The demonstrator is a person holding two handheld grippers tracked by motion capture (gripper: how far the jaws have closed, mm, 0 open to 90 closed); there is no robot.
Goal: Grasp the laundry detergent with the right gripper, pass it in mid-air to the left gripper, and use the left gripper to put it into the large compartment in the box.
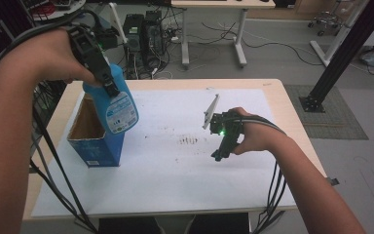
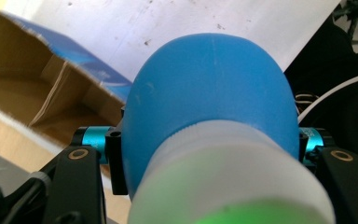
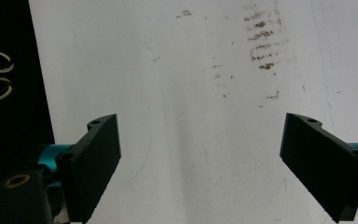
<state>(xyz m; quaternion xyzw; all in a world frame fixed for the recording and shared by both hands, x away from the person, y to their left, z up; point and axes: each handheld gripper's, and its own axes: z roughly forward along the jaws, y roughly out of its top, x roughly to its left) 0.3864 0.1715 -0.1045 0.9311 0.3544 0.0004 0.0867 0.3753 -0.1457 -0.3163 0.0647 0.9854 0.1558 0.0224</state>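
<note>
The left gripper [image 1: 108,83] clamped the blue bottle [image 1: 119,105] near its cap, holding it tilted above the open box [image 1: 96,141] at the table's left, probably for insertion. The right gripper [image 1: 220,148] rested mid-table, jaws wide, empty, keeping clear.

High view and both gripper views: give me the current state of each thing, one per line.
blue bottle: lifted, tilted, held above the box, white cap on.
cardboard box: upright on the table, top open.
left gripper: shut on the blue bottle.
right gripper: open, holding nothing, over the white sheet.
</note>
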